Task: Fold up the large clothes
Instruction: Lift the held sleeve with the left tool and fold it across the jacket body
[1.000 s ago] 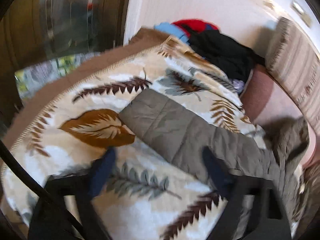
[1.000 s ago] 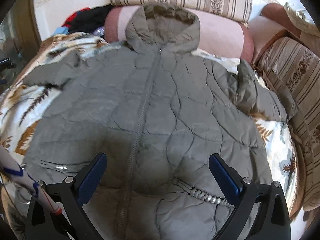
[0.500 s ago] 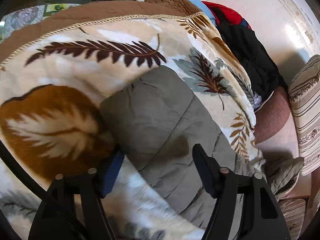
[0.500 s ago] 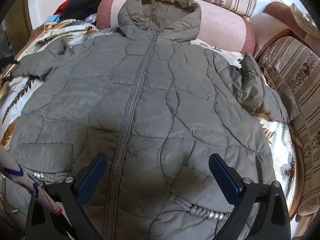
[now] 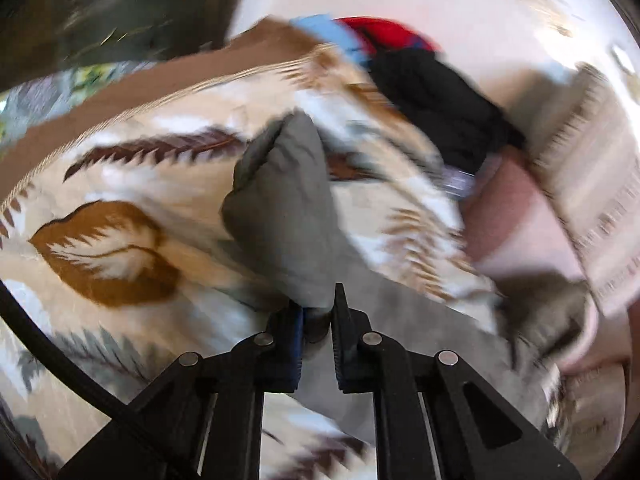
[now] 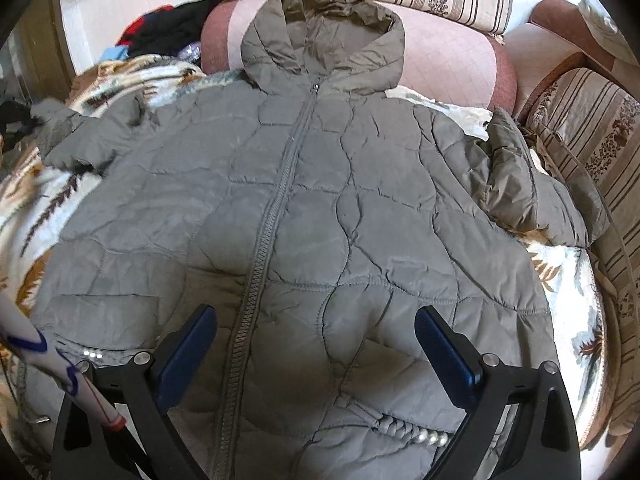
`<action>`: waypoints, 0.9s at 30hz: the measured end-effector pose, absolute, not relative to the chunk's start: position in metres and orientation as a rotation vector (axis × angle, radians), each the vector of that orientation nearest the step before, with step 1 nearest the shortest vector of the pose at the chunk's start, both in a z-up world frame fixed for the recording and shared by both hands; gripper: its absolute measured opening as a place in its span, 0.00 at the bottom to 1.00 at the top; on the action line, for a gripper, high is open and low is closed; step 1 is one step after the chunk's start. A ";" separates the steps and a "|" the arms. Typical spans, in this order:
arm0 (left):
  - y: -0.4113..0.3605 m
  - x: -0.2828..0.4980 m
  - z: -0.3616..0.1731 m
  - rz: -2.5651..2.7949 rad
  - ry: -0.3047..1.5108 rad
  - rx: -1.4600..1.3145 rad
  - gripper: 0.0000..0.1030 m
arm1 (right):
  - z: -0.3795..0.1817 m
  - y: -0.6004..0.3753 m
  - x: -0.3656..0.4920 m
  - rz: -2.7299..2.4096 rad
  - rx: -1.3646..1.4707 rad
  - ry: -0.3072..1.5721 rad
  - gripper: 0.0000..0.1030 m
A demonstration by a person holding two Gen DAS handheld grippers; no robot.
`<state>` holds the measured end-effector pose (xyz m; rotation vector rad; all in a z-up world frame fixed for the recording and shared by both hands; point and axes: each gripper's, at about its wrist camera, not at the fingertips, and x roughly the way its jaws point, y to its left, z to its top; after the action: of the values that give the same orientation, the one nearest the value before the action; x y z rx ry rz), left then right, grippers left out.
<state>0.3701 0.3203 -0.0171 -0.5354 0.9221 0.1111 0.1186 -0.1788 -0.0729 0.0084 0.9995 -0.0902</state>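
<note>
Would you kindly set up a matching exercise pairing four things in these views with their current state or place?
Things:
1. left gripper
2. right gripper
3. jacket hood
4. black clothes pile

States or places:
A. rests against the pink cushion
B. shut on the jacket sleeve
C. lies at the far end of the leaf-print blanket
D. open above the jacket front

Pairs: 1-B, 2-D, 3-A, 4-C

jacket (image 6: 304, 216): grey-olive quilted | blanket (image 5: 120, 208): cream, brown leaves
</note>
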 end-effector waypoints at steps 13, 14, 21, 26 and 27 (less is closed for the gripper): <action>0.035 0.280 0.018 -0.404 0.978 -0.325 0.16 | -0.042 -0.230 0.060 -0.148 0.126 0.879 0.98; 0.019 0.272 0.014 -0.403 0.984 -0.292 0.19 | -0.041 -0.237 0.056 -0.160 0.141 0.875 0.98; -0.028 0.194 -0.003 -0.368 0.953 -0.058 0.63 | -0.040 -0.273 0.044 -0.183 0.234 0.875 0.98; 0.009 0.148 -0.010 -0.228 0.909 0.033 0.71 | -0.051 -0.280 0.067 -0.120 0.309 0.920 0.98; 0.016 0.141 -0.013 -0.192 0.903 0.048 0.72 | -0.053 -0.280 0.075 -0.102 0.330 0.928 0.98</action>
<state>0.1411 0.0158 -0.0128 0.0480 0.9026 -0.1924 0.0748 -0.2804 -0.0529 0.3301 0.9283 -0.1018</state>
